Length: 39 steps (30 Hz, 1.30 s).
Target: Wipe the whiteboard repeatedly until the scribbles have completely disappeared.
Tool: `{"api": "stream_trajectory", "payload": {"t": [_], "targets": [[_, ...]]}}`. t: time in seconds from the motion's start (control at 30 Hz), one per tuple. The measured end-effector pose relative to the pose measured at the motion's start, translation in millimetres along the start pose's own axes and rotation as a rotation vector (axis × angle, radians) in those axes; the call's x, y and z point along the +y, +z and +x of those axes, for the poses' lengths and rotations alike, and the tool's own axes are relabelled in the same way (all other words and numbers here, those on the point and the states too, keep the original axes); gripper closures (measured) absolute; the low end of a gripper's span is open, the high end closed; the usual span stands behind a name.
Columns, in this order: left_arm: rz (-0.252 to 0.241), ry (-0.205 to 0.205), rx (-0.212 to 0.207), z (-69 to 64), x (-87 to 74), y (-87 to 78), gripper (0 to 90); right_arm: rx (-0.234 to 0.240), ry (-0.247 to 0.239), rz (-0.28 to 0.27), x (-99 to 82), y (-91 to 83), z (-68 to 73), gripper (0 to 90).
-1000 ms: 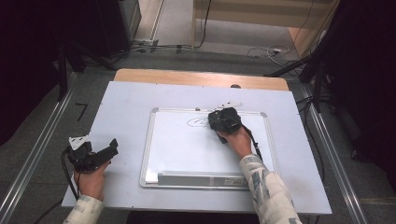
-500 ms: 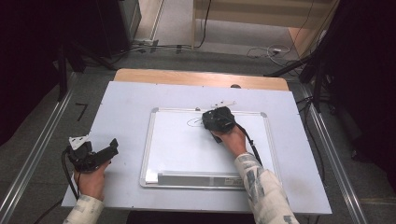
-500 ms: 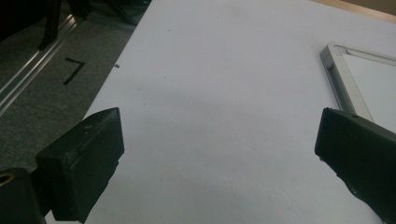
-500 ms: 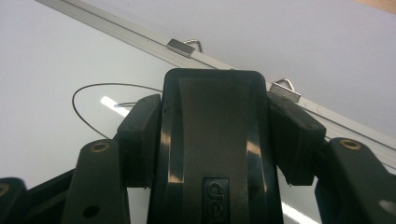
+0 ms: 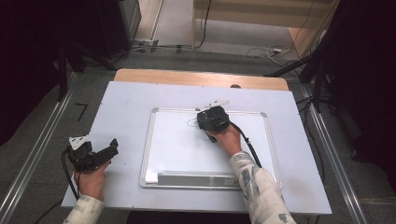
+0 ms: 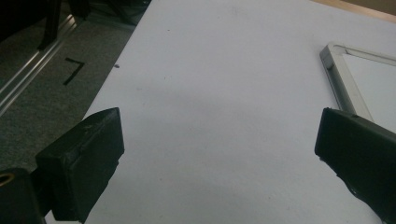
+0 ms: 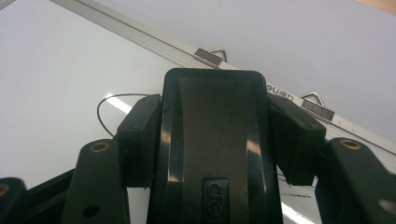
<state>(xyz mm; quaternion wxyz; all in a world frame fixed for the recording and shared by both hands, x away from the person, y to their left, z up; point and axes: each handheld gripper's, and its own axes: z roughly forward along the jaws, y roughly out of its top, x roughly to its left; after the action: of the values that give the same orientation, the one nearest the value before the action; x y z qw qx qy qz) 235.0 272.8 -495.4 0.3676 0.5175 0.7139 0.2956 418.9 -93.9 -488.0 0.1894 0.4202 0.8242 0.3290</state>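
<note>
Right hand-held gripper (image 7: 212, 140) clamps a black whiteboard eraser (image 7: 212, 154) on the whiteboard (image 5: 187, 149) near a drawn loop (image 7: 109, 109) — press flat, wipe evenly; left hand-held gripper (image 6: 215, 154) gapes wide, idle on the worktop (image 5: 126, 107).

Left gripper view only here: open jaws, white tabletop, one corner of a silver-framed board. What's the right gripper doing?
Observer: The right gripper is shut on a black plastic eraser block; the right gripper view shows both pads against its sides.
Operator: Where on the board?
Observer: In the high view it's near the far edge of the silver-framed whiteboard, around the middle of that edge.
Operator: Any ink there?
Observer: Yes, a thin black pen loop sits on the white surface right beside the eraser.
</note>
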Motion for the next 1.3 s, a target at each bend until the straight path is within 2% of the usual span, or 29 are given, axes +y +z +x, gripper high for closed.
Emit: {"api": "stream_trajectory", "payload": {"t": [0.43,1.3], "targets": [[-0.001,-0.002,-0.003,0.6,0.3,0.0,1.4,0.021,-0.032,0.004,11.7,10.5,23.5,38.6],[-0.006,0.003,-0.011,-0.8,0.2,-0.4,1.4,0.063,-0.077,0.011,28.7,25.9,59.3,38.5]]}}
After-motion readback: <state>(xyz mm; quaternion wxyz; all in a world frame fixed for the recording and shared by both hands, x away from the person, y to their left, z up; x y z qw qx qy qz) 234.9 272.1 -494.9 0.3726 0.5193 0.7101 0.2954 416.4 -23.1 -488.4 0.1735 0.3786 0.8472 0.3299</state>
